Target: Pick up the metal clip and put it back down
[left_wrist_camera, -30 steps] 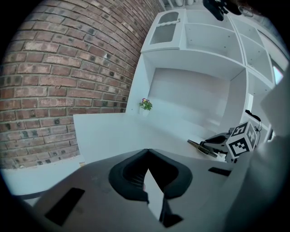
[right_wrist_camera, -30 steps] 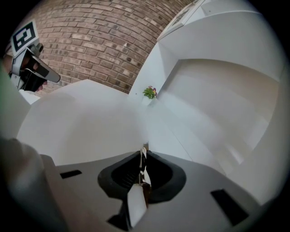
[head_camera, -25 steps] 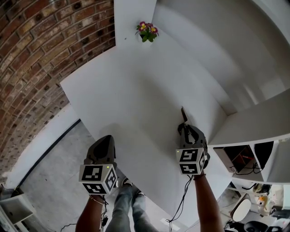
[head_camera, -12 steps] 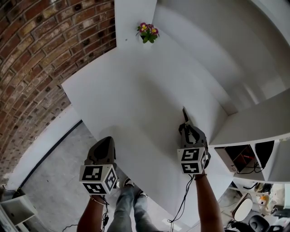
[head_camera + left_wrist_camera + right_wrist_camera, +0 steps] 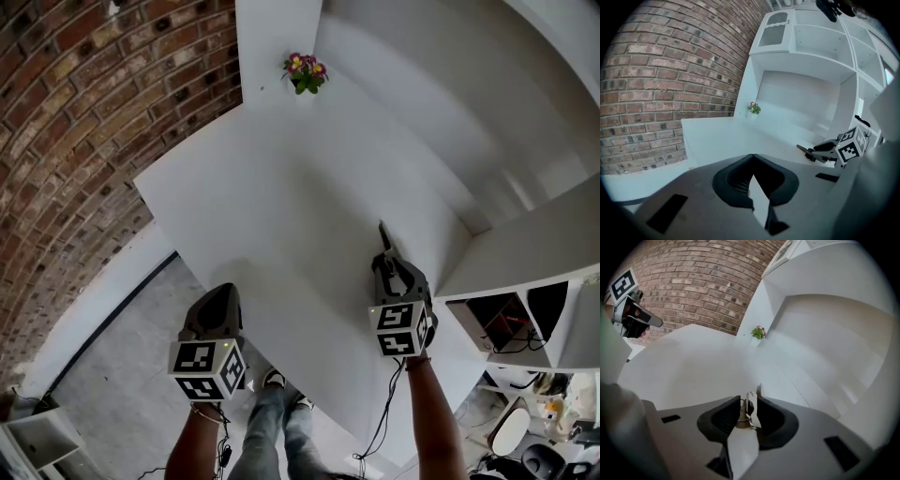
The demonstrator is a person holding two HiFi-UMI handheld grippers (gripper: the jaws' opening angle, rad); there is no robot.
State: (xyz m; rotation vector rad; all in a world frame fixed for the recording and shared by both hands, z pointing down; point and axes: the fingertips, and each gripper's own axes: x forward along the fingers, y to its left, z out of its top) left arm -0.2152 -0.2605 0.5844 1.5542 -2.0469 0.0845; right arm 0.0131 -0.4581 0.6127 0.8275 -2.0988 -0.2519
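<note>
Nearest, the left tool [image 5: 218, 298] hangs off the surface's [image 5: 281, 178] near-left edge, its jaws together on nothing. The right tool [image 5: 385, 255], close to the right edge, grips the metal clip [image 5: 382, 234], whose long axis points far. Bare surface lies left and beyond, up to the far flower pot [image 5: 305, 71].

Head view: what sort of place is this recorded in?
Probably a home-like or studio room indoors: a white table beside a brick wall, white shelves on the right, and a small pot of flowers at the table's far end.
</note>
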